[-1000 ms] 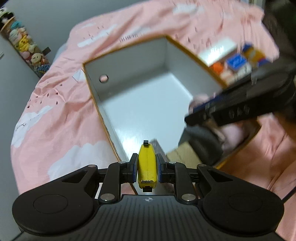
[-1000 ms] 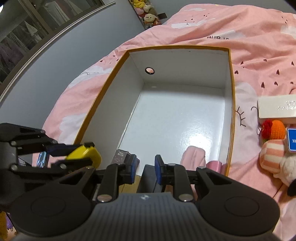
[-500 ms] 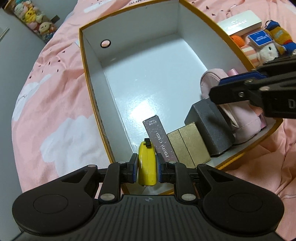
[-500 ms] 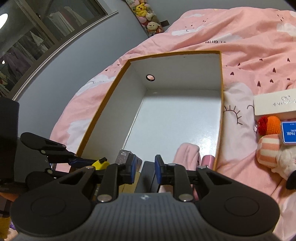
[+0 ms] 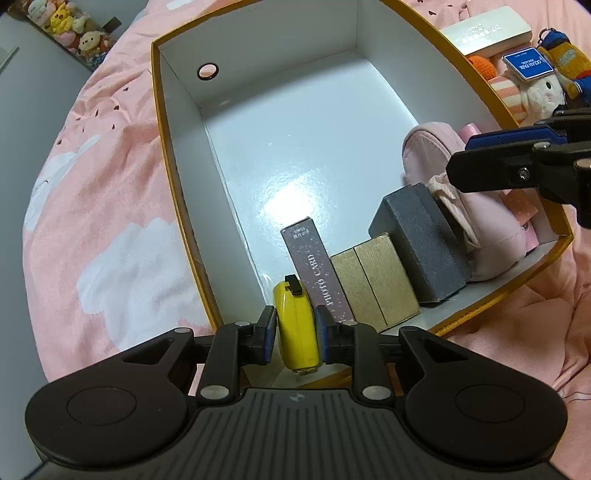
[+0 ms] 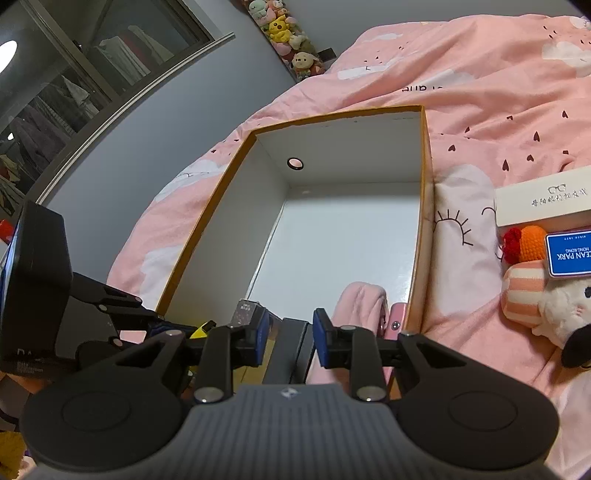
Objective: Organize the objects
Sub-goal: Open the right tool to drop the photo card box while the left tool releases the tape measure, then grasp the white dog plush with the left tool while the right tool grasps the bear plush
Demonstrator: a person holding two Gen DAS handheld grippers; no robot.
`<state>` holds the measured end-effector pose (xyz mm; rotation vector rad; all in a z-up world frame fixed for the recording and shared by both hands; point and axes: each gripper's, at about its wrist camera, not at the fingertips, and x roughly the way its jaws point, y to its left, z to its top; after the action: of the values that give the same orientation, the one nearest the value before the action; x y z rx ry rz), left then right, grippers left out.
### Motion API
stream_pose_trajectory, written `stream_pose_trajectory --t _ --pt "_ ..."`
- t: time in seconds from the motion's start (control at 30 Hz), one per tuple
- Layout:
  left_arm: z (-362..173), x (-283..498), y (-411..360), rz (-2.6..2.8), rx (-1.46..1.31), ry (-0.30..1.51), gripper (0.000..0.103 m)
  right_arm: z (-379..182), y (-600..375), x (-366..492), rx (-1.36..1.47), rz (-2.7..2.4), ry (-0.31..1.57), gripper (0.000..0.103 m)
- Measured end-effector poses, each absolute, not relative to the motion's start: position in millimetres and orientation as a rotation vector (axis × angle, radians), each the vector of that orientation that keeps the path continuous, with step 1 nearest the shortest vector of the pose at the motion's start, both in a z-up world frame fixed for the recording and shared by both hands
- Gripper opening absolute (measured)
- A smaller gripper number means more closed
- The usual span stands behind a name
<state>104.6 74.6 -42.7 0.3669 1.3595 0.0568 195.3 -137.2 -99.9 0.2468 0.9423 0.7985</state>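
My left gripper [image 5: 295,334] is shut on a yellow tape measure [image 5: 297,328], held low at the near left corner of the orange-rimmed white box [image 5: 173,177]. Along the box's near wall stand a purple photo-card box [image 5: 316,269], a gold box [image 5: 373,280], a grey box [image 5: 421,240] and a pink pouch [image 5: 476,221]. My right gripper [image 6: 288,341] is open and empty above the grey box [image 6: 291,350], over the near end of the box [image 6: 424,206]. The left gripper with a sliver of the yellow tape measure [image 6: 197,332] shows at its left.
The box lies on a pink bedspread [image 5: 92,240]. To its right lie a white glasses case [image 6: 543,201], plush toys [image 6: 532,291] and a blue tag [image 6: 569,253]. A shelf of plush figures [image 6: 284,33] runs along the grey wall.
My left gripper has come down with the tape measure into the box's near left corner beside the photo-card box. My right gripper has pulled up and back from the box.
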Motion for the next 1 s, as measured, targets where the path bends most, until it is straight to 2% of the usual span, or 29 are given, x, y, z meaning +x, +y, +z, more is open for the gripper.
stream_pose_trajectory --t 0.3,0.73,1.0 --pt "-33 100 77 0.062 0.351 1.321 0.031 -97 -140 190 0.237 0.797 0.927 0.034" --pt "25 99 12 -0.239 0.266 0.927 0.031 -75 -190 182 0.199 0.643 0.822 0.034" --pt "20 127 -38 -0.421 0.159 0.866 0.031 -71 -258 182 0.118 0.377 0.762 0.034"
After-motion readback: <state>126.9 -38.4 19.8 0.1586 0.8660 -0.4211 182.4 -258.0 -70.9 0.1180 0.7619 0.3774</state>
